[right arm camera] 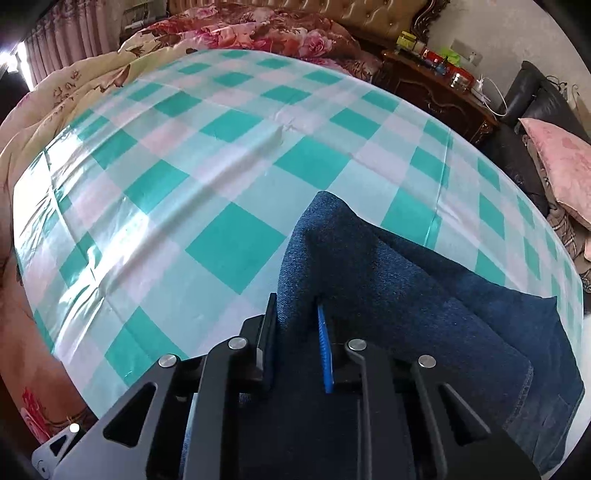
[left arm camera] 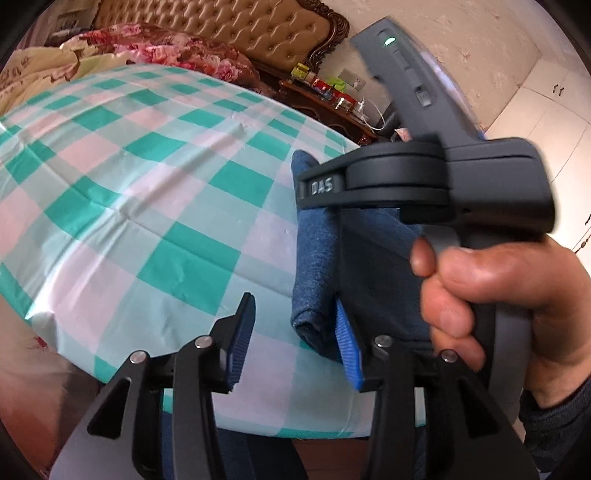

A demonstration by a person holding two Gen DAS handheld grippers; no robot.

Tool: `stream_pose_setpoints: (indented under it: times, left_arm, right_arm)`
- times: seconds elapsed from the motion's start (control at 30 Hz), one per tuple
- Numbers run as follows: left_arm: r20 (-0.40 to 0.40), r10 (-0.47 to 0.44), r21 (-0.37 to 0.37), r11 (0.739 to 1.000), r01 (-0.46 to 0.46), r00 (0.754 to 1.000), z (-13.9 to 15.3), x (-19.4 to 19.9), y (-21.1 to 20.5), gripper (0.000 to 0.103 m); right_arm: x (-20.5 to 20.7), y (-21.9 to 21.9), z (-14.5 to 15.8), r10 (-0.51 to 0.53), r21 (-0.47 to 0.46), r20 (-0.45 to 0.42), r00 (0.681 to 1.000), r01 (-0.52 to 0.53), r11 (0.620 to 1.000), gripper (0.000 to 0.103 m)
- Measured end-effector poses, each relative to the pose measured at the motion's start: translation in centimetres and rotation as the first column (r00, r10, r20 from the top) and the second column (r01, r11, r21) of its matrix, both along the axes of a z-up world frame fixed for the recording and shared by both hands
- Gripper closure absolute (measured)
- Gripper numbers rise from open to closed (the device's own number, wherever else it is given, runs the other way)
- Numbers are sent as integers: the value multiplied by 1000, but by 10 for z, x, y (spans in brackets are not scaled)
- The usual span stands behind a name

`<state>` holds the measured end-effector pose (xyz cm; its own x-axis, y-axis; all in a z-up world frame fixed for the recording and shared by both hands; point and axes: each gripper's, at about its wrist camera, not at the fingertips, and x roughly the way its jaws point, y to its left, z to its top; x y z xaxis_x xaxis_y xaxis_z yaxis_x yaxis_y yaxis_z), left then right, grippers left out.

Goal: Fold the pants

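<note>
**A:** Two grippers, one garment. Nearest the camera in the right wrist view, the right gripper (right arm camera: 297,332) has its jaws pressed in on a raised fold of the dark blue denim pants (right arm camera: 388,280); cloth fills the gap between the black pad and the blue ribbed one.

**B:** And the left gripper (left arm camera: 295,332)?

**A:** Its jaws stand apart with nothing between them. Its right-hand blue pad sits just beside the edge of the bundle, perhaps brushing it; I can't tell for certain.

**B:** Where do the pants lie?

**A:** On the round table with the glossy green, white and pink checked plastic cover (right arm camera: 221,166), at the near right part of it, partly folded into layers. One stitched hem hangs at the near right edge.

**B:** Which way do they run?

**A:** From the pinch, the long axis seems to go rightward and a little away, along the table's edge. The lifted peak points away, toward the table's middle.

**B:** How will they handle?

**A:** Denim, so I'd judge it fairly heavy, limp but with some body; it keeps a crease and won't tear. The cover looks slick, so the stack may slide when dragged. Best hold: a thick folded edge or hem, not a single layer.

**B:** Farther off?

**A:** A floral bedspread (right arm camera: 240,26), a tufted tan headboard (left arm camera: 221,26), and a dark carved wooden nightstand (right arm camera: 436,88).
</note>
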<state>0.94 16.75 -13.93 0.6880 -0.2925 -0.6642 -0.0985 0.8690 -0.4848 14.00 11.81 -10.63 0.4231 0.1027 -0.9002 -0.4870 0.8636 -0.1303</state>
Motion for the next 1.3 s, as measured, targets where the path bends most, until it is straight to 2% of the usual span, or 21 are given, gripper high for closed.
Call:
stream_pose_setpoints:
  times: [0.03, 0.07, 0.17, 0.37, 0.5, 0.53, 0.7, 0.97, 1.03, 1.07, 1.1, 1.13, 1.3]
  left_arm:
    - [-6, -3, -14, 1000, 3, 1000, -1, 2, -1, 70]
    - [-5, -13, -22, 1000, 13, 1000, -1, 3, -2, 82]
    - [10, -21, 34, 999, 21, 1000, 5, 3, -12, 87]
    - [28, -32, 116, 993, 28, 999, 17, 1, -24, 89]
    - [52, -46, 199, 979, 34, 998, 28, 1, -36, 90]
    - [59, -49, 219, 975, 35, 997, 31, 1, -39, 90]
    - [74, -68, 270, 962, 45, 995, 38, 0, -47, 90]
    - [85, -80, 291, 955, 52, 993, 44, -3, -53, 90]
    - [87, -85, 298, 953, 56, 993, 45, -3, -54, 90]
    - [88, -87, 300, 952, 57, 992, 45, -4, -54, 90]
    - [87, -88, 300, 952, 58, 992, 46, -4, -54, 90]
    - [86, -87, 299, 952, 58, 992, 46, -4, -54, 90]
    - [113, -95, 307, 950, 56, 989, 57, -5, -57, 91]
  right_arm:
    - [-1, -1, 1, 1, 3, 5, 1000, -1, 1000, 85]
    - [-1, -1, 2, 2, 5, 8, 1000, -2, 1000, 85]
    - [-2, -5, 6, 1, 17, 14, 1000, -1, 1000, 87]
    - [-4, -11, 15, 3, 45, 26, 1000, -4, 999, 85]
    - [-5, -16, 22, -10, 65, 38, 999, 8, 998, 60]
    - [-5, -18, 24, -11, 67, 45, 999, 8, 998, 58]
    - [-4, -24, 29, -22, 81, 43, 999, 19, 997, 56]
    - [0, -22, 24, -19, 59, 20, 1000, 18, 998, 56]
    - [2, -19, 19, -7, 55, 2, 1000, 7, 998, 56]
    - [3, -18, 17, 3, 58, -10, 1000, -2, 998, 60]
    - [4, -18, 14, 14, 71, -30, 999, -12, 997, 79]
    - [5, -18, 13, 20, 89, -53, 998, -16, 996, 86]
    - [1, -26, 31, 17, 136, -27, 1000, -13, 991, 91]
